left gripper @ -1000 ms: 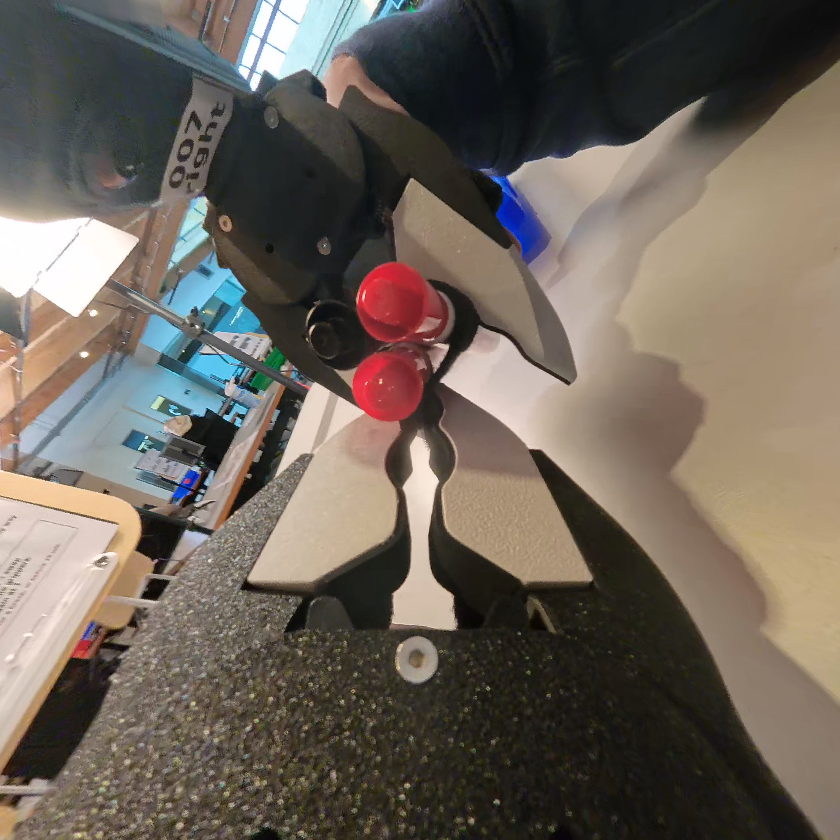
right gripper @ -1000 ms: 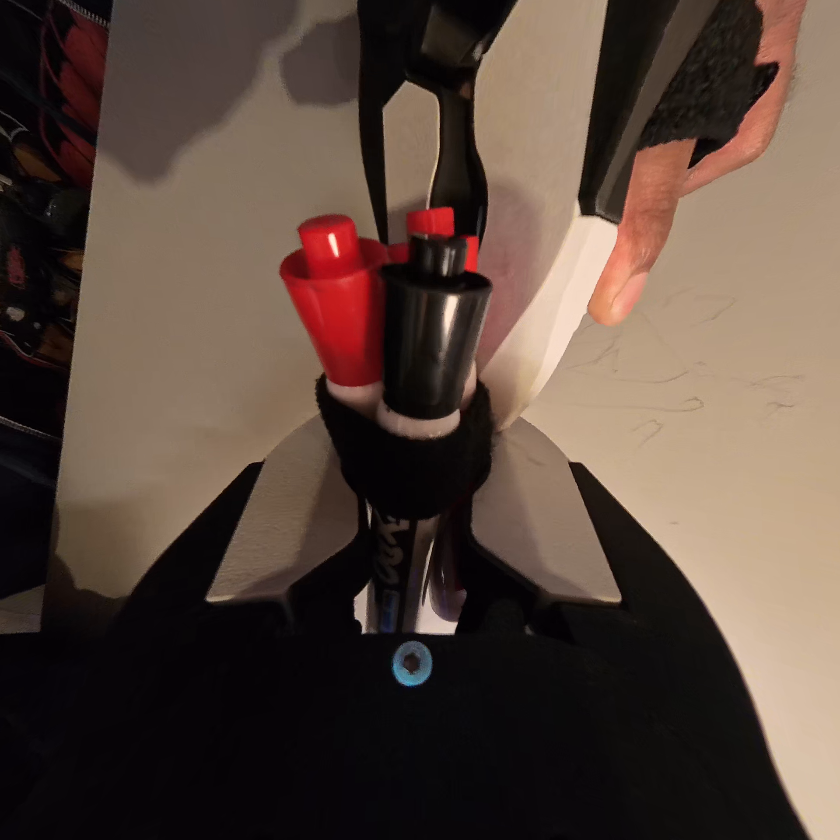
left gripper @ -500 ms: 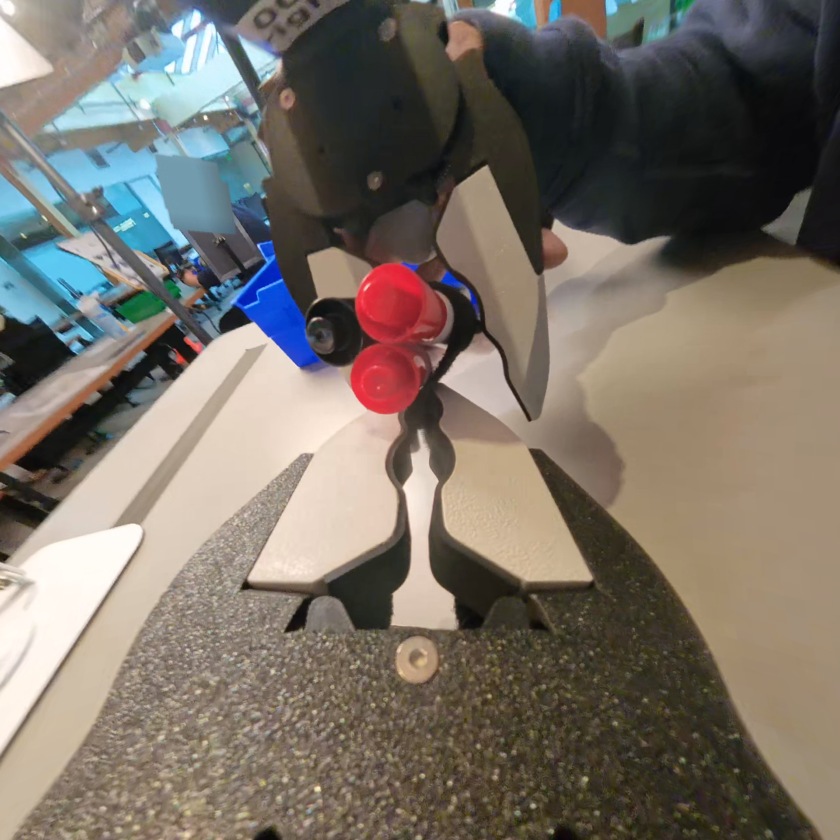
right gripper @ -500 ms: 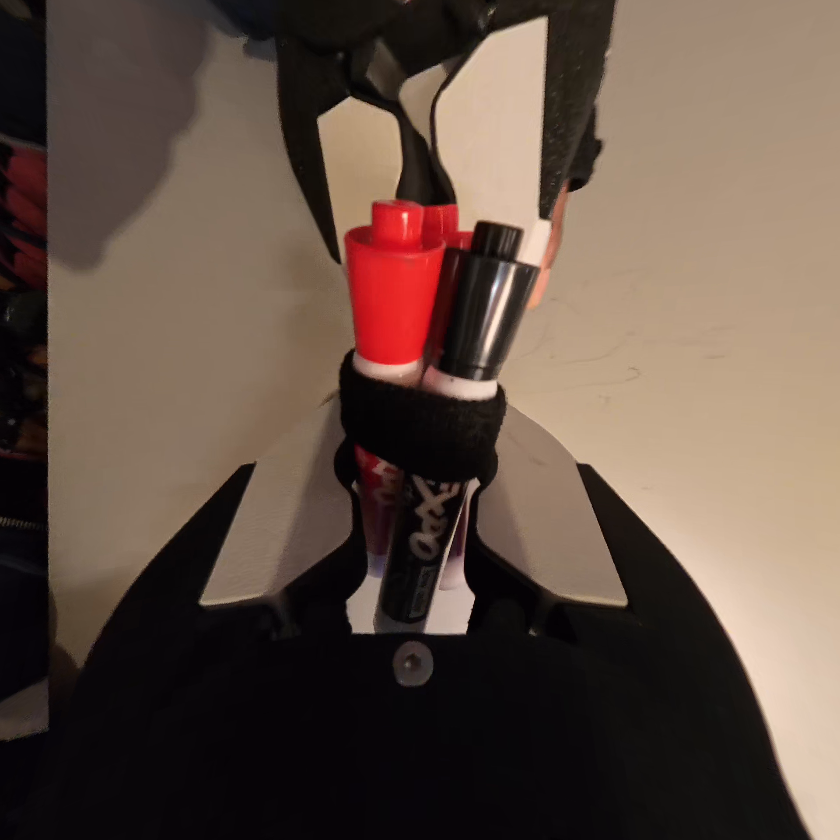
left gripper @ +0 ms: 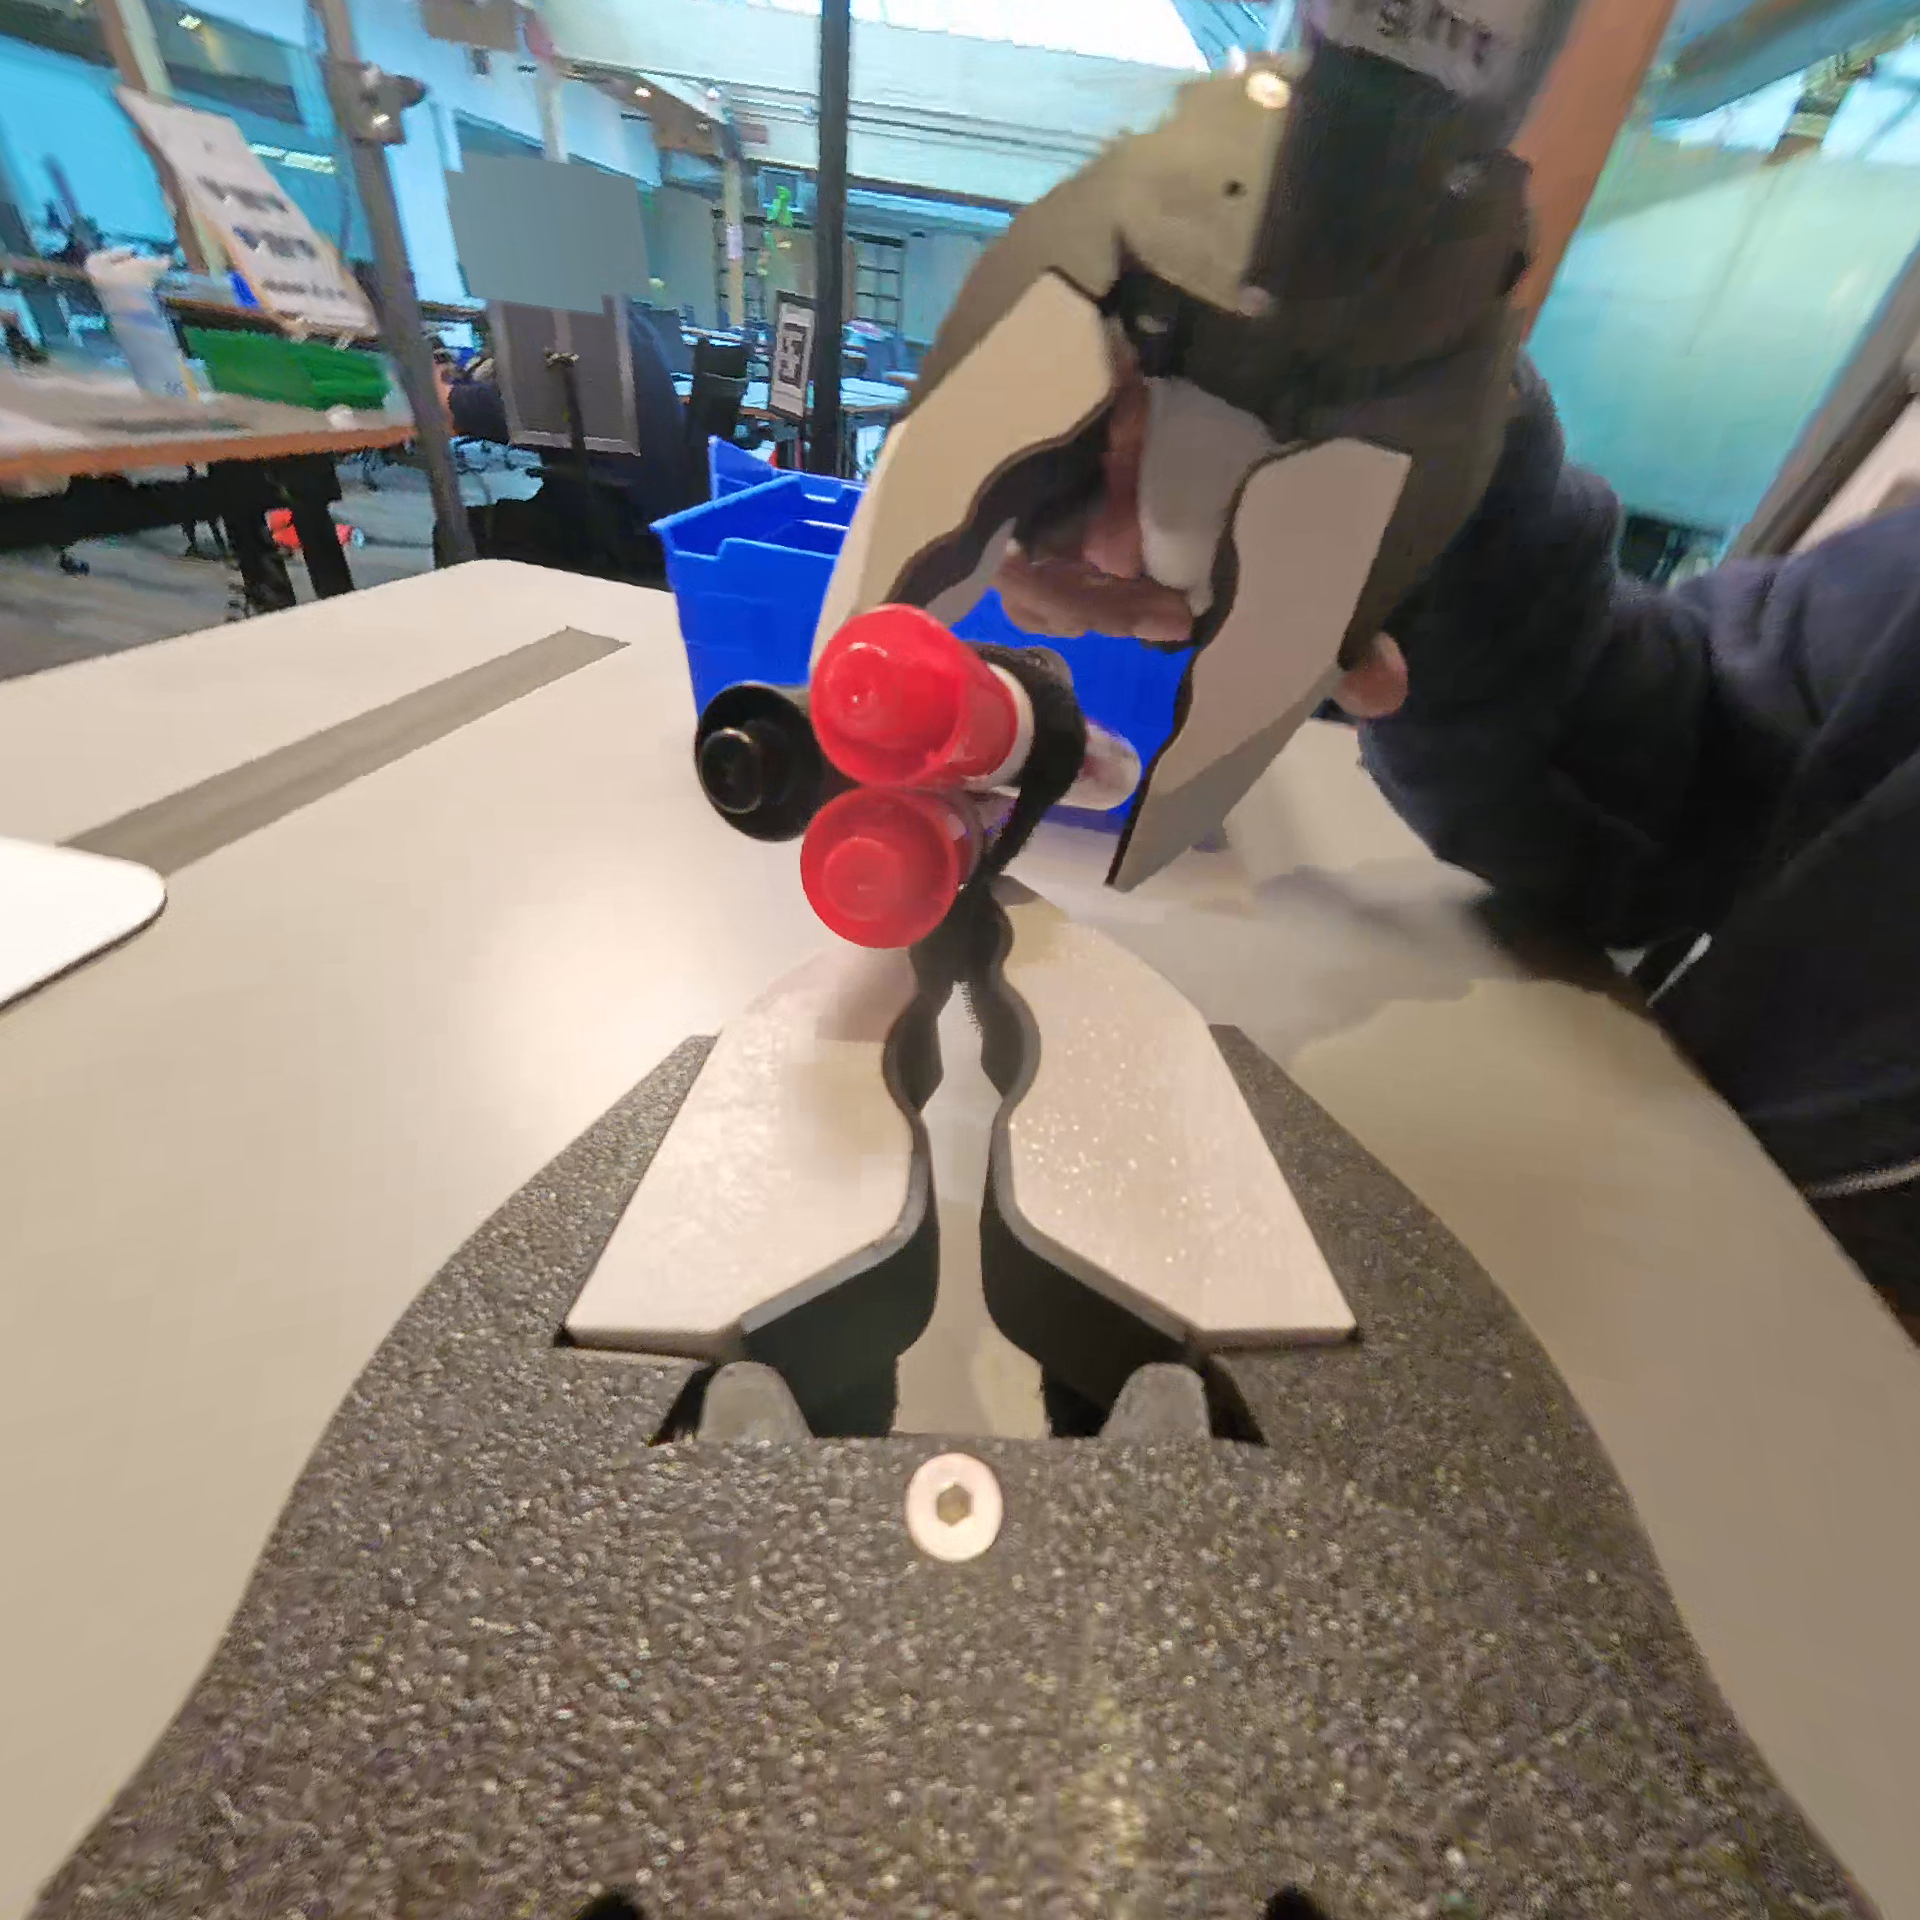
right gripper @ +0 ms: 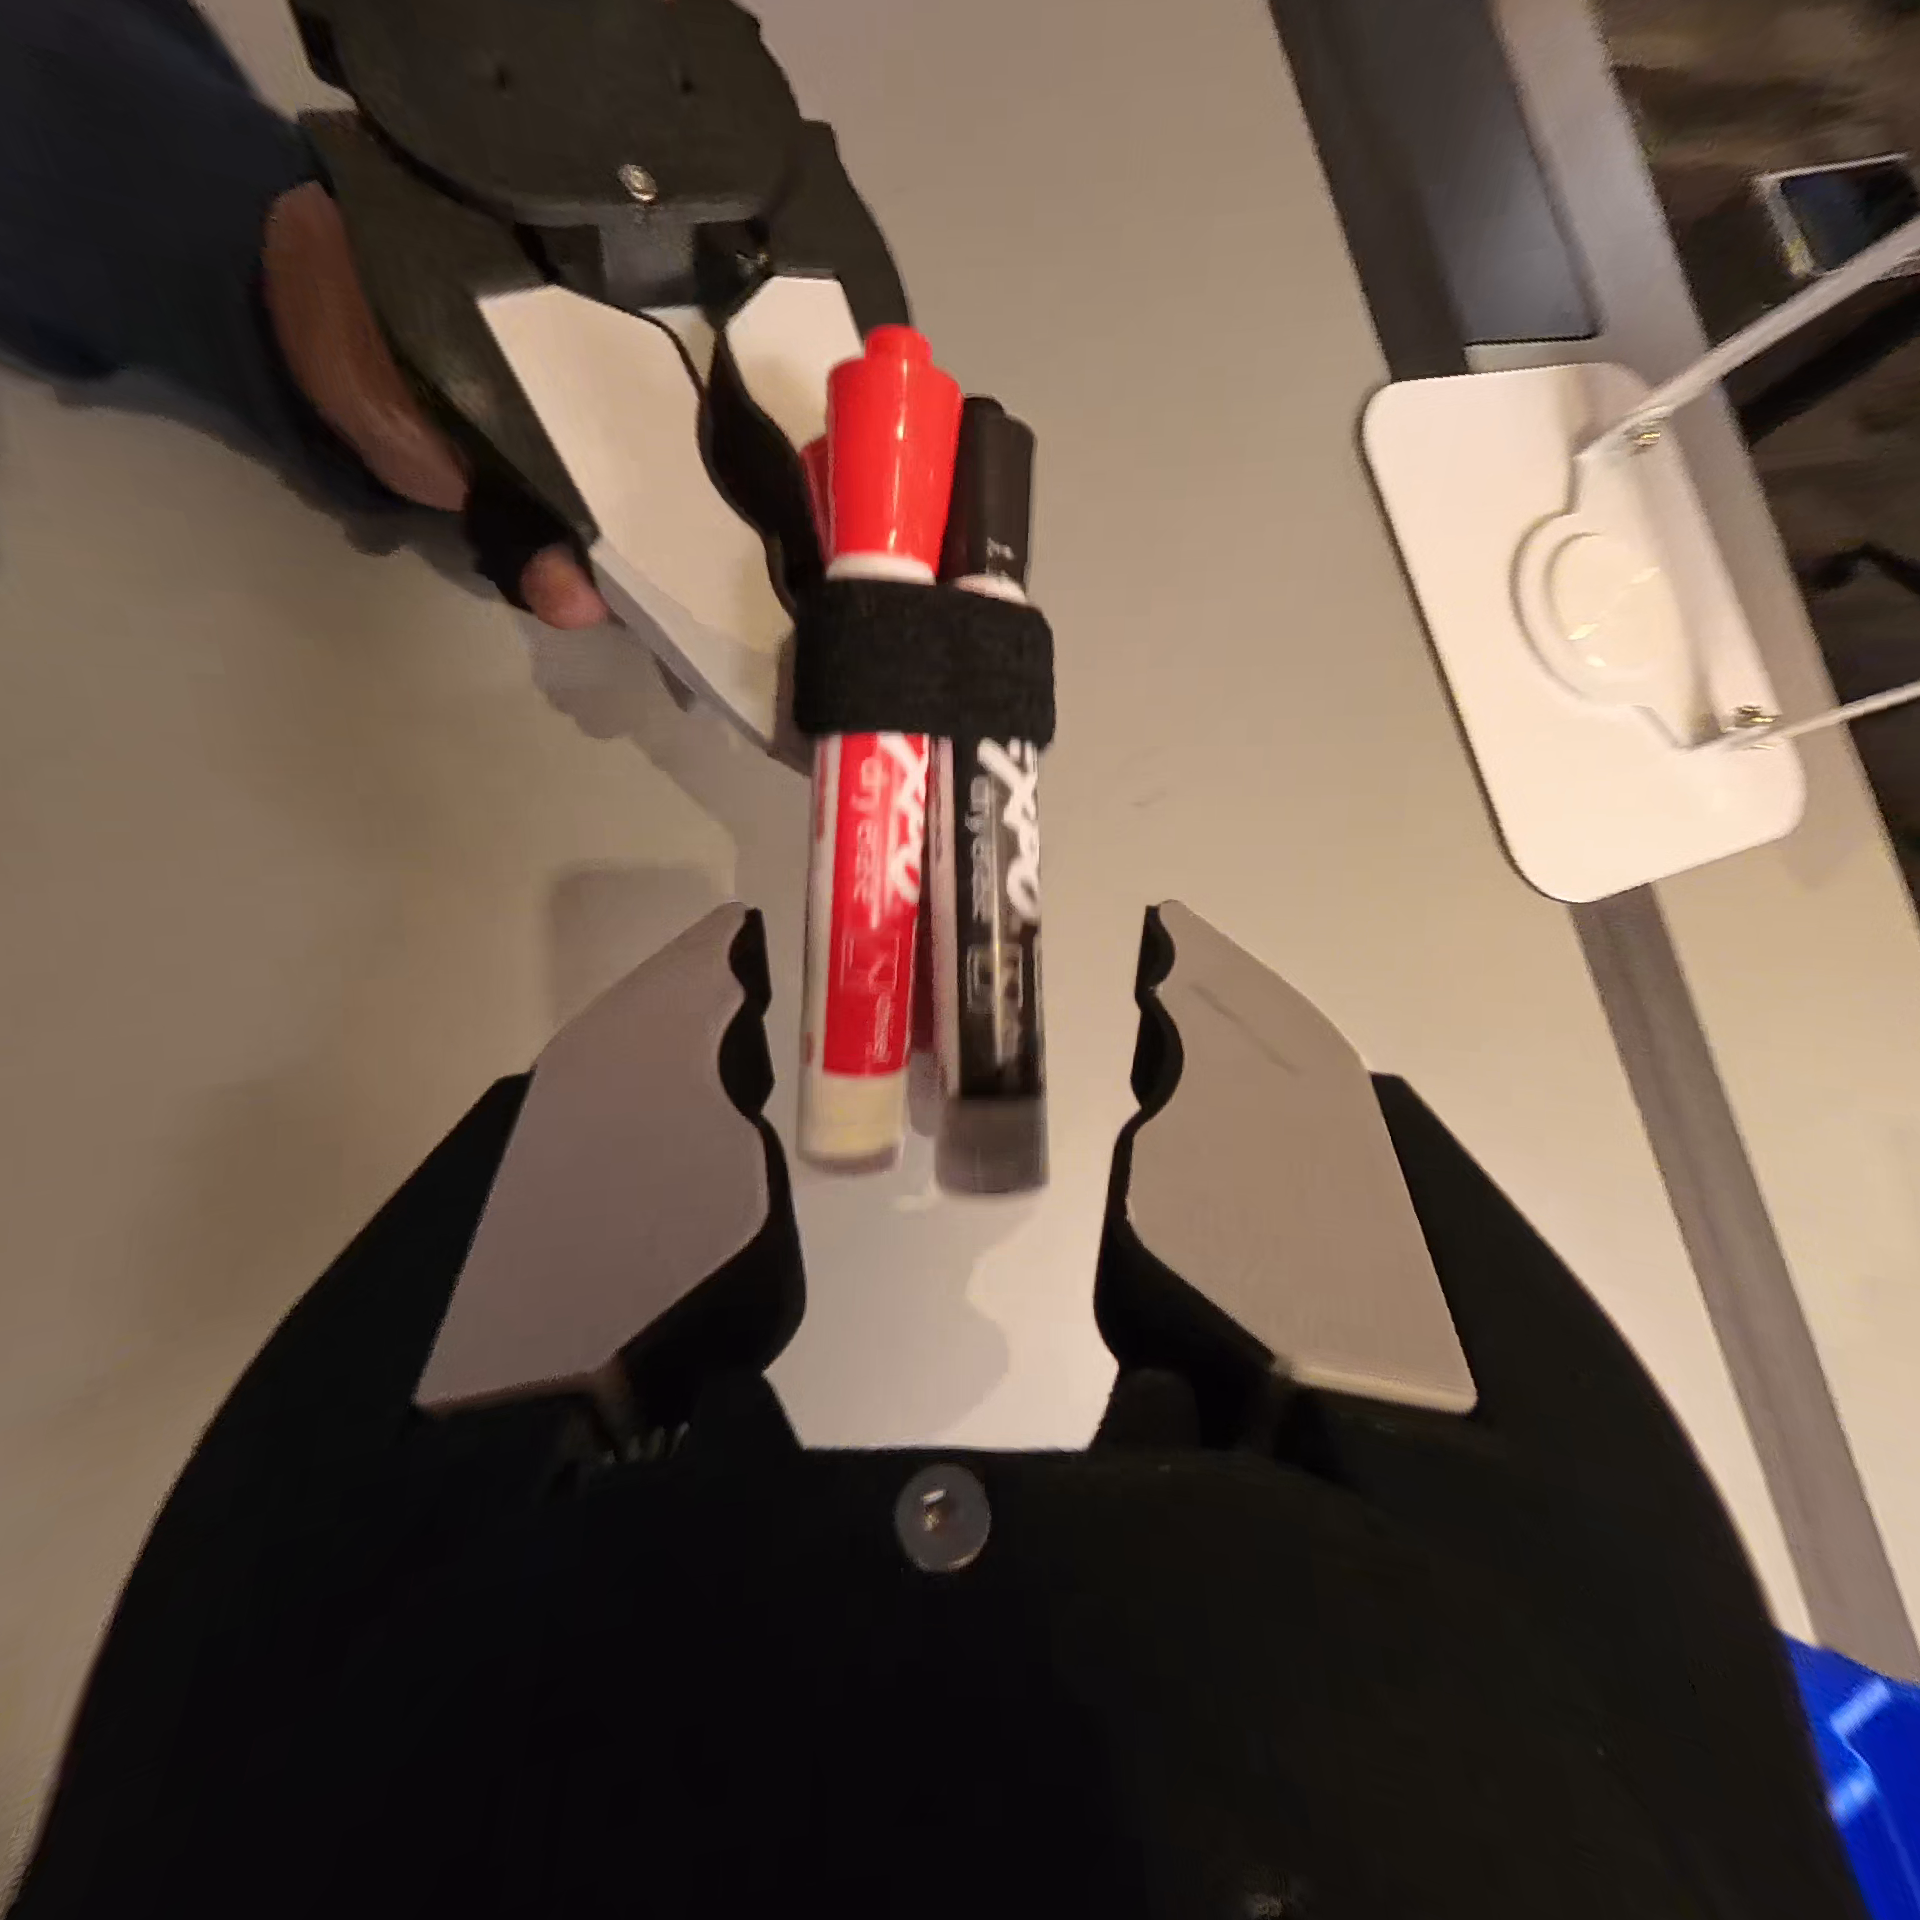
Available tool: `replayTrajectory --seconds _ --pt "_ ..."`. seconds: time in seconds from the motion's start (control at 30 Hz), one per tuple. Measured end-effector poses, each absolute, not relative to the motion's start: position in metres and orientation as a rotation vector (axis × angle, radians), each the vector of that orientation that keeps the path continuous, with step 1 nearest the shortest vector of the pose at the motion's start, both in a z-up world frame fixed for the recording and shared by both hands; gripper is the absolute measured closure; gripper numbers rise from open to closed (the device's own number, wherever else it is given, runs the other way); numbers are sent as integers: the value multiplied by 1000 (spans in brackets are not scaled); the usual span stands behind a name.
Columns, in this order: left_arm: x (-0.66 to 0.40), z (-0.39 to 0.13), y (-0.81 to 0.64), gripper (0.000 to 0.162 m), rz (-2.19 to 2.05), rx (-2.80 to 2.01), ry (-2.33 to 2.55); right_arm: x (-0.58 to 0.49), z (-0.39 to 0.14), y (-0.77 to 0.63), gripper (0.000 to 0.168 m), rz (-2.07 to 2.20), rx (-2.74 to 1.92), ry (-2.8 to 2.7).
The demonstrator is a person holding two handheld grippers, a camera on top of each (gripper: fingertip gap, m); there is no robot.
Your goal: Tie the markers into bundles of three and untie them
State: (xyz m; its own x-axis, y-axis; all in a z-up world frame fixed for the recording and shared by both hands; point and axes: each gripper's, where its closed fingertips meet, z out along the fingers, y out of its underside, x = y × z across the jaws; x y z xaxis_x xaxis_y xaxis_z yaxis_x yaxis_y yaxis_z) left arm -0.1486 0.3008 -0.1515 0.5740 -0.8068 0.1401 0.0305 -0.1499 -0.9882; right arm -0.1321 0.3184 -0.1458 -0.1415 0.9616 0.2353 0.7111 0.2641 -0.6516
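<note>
We are looking at a bundle of three markers (right gripper: 920,748), two red and one black, bound together by a black strap (right gripper: 925,660) wrapped around them just below the caps. In the right wrist view the bundle is hanging above the pale tabletop (right gripper: 260,935), caps pointing away from us. The right hand-held gripper (right gripper: 951,997) is standing spread wide, its two fingers on either side of the marker bodies and touching neither; the bottom ends of the markers are sitting between the fingertips with clear gaps on both sides.

The left hand-held gripper (left gripper: 961,966) is pressed together on the loose tail of the black strap (left gripper: 966,935), and the bundle (left gripper: 862,769) is hanging from that pinch, caps turned toward the left wrist camera. In that view the right hand-held gripper (left gripper: 1060,748) is showing beyond the markers, fingers apart.

For containers, we are seeing a blue bin (left gripper: 758,582) standing on the tabletop (left gripper: 364,987) behind the bundle; what lies inside it is hidden from us. A corner of it (right gripper: 1860,1756) is showing at the lower right of the right wrist view. A white plate-like stand (right gripper: 1579,634) with a round recess is lying on the tabletop to the right, well apart from the markers.
</note>
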Motion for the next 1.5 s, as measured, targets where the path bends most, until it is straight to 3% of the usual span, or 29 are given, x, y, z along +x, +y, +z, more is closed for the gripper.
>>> replayTrajectory --seconds 0.33,0.73,1.5 --pt "-163 -148 302 158 -1117 -1594 300 -119 -128 327 95 856 -1450 -1496" --pt "-161 -133 278 158 -1518 -1472 135 -116 -86 317 118 1192 -1198 -1253" --pt "-153 -143 273 158 -1306 -1557 336 -116 -105 314 124 1409 -1204 -1243"
